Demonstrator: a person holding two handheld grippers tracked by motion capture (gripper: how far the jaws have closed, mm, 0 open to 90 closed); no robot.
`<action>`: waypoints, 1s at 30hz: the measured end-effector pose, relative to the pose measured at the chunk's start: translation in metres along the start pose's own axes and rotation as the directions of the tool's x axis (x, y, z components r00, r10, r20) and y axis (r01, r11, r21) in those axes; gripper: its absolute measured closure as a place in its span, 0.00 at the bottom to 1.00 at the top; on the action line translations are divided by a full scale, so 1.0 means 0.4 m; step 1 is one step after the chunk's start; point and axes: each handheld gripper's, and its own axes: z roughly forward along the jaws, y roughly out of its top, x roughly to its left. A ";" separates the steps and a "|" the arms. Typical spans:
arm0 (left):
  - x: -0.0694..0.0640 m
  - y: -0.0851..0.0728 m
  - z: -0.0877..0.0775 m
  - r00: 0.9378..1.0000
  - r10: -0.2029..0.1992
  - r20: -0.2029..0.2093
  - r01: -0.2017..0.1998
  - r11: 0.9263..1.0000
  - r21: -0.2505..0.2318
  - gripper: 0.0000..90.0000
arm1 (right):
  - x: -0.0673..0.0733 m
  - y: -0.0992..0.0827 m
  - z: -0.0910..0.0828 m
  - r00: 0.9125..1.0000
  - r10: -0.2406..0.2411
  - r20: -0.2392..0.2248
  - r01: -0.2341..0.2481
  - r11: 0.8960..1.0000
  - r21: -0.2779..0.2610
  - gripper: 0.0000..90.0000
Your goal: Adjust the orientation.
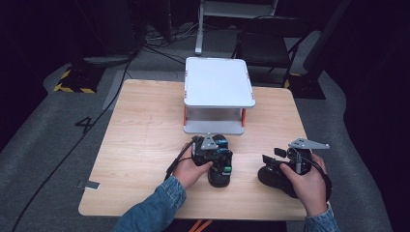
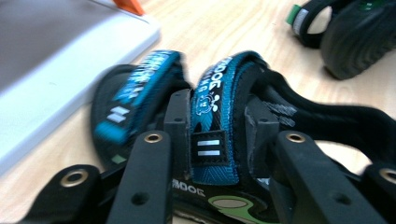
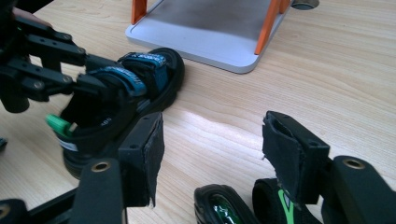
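Left gripper view looks straight along my left claw (image 2: 212, 116), and its two pads sit on either side of the blue strap (image 2: 212, 100) of a black sandal (image 2: 327, 126). They look pressed against the strap, though the picture is blurred there, so I take it as a grip on the strap. The sandal lies on the worktop (image 2: 224, 28) just beside the base of a white rack (image 2: 56, 70), whose orange post (image 2: 130, 5) shows at the top.

In the high view my left hand (image 1: 191, 169) has that claw (image 1: 212, 150) over the sandal (image 1: 220, 176), in front of the rack (image 1: 218, 82) near the middle of the worktop (image 1: 145, 125). My right hand (image 1: 304, 183) holds the right claw (image 1: 280, 157) at the near right, over a second sandal (image 1: 270, 176).

The right gripper view shows my right claw (image 3: 212, 154) released: its pads stand apart with bare worktop (image 3: 327, 79) between them, clamping nothing. The second sandal (image 3: 224, 205), with green on it, lies just under those pads at the bottom edge. Farther off the first sandal (image 3: 116, 107) rests with its toe toward the rack (image 3: 205, 32), the left claw (image 3: 81, 79) on its strap (image 3: 121, 77).
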 end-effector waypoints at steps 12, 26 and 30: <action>0.041 -0.054 -0.097 0.999 -0.019 -0.026 0.019 1.000 -0.006 0.78 | -0.017 0.009 0.007 1.000 0.009 -0.015 -0.009 1.000 -0.002 0.44; 0.031 -0.066 -0.150 0.992 -0.124 -0.028 0.121 0.989 -0.090 0.41 | -0.121 -0.004 -0.024 0.995 0.076 0.063 -0.079 0.996 0.048 0.44; 0.060 -0.064 -0.193 0.986 -0.141 -0.090 0.130 0.984 -0.125 0.39 | -0.148 -0.024 -0.023 0.992 0.061 0.110 -0.078 0.984 0.159 0.51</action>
